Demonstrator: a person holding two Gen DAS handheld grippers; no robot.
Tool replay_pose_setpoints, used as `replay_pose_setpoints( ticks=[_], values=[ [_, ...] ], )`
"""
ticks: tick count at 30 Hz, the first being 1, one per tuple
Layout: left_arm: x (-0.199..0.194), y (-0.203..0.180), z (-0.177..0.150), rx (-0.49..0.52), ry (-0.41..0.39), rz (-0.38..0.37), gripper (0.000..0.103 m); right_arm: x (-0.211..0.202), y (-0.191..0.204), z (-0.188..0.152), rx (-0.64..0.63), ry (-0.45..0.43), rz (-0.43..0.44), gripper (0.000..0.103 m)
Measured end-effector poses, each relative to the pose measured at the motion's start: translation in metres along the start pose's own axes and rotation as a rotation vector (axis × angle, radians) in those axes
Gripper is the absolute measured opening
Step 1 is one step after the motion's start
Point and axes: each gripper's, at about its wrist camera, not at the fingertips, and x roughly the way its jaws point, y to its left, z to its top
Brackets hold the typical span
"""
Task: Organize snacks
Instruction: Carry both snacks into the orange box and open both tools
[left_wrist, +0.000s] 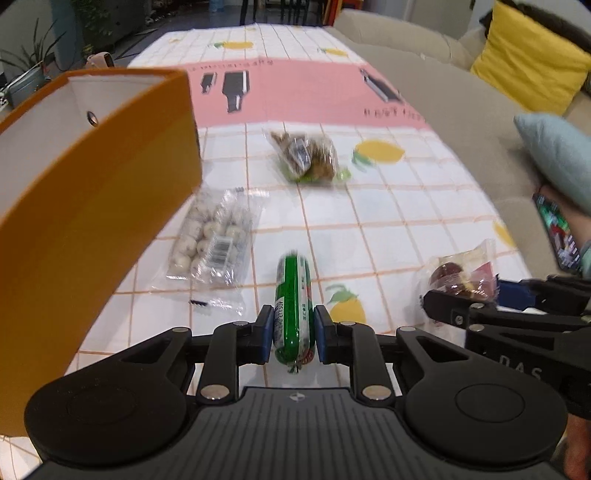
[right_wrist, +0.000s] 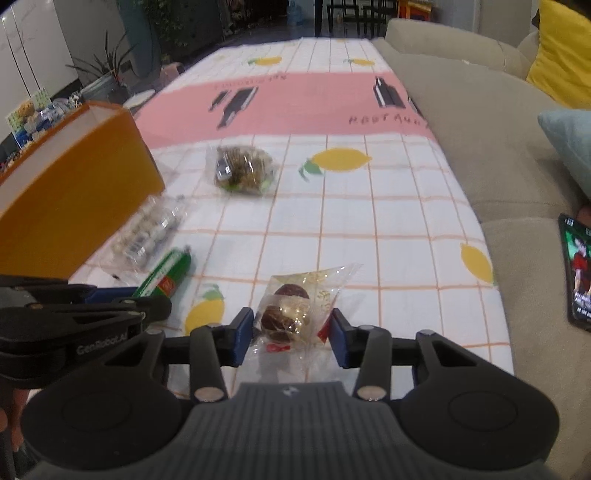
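Far left you've got the orange box (left_wrist: 92, 206), open at the top with a white inside, sitting on the left edge of the tablecloth (left_wrist: 399, 221); in the right wrist view the same box (right_wrist: 74, 184) shows up on the left too. Just beside its front corner lies the clear bag of pale round snacks (left_wrist: 212, 240), flat on the cloth with a barcode label facing up, and it looks like it's nearly touching the box from the right wrist view (right_wrist: 149, 230). Next over, your left gripper (left_wrist: 294, 334) has its blue pads pressed against both sides of the green sausage stick (left_wrist: 293, 295), so it's clamped on that one near its close end, with the rest of the stick pointing away from you; whether the stick is on the cloth or just above it I can't tell. Further back, about mid-table, there's a clear bag of brownish snacks (left_wrist: 308, 155) lying by itself, well apart from both grippers. Moving right, your right gripper (right_wrist: 291, 338) is spread wide around the clear packet of dark round snacks (right_wrist: 295, 314), pads on either side but not touching it, and the packet rests on the cloth beside a lemon print. Off to the far right is the beige sofa (right_wrist: 480, 147) with a phone (right_wrist: 576, 273) lying on it, screen lit.
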Motion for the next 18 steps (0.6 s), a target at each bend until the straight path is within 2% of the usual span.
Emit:
replay_pose_setpoints(
  ticks=[8,18],
  values=[
    [-0.048,0.023,0.023,-0.103,-0.057,-0.076,0.024,-0.031,0.016,0.017,0.011,-0.090,0.080,0.041],
    [-0.098,0.064,0.055,-0.109,-0.127,-0.094,0.024,-0.060,0.056,0.042,-0.030,-0.144,0.168,0.041]
  ],
)
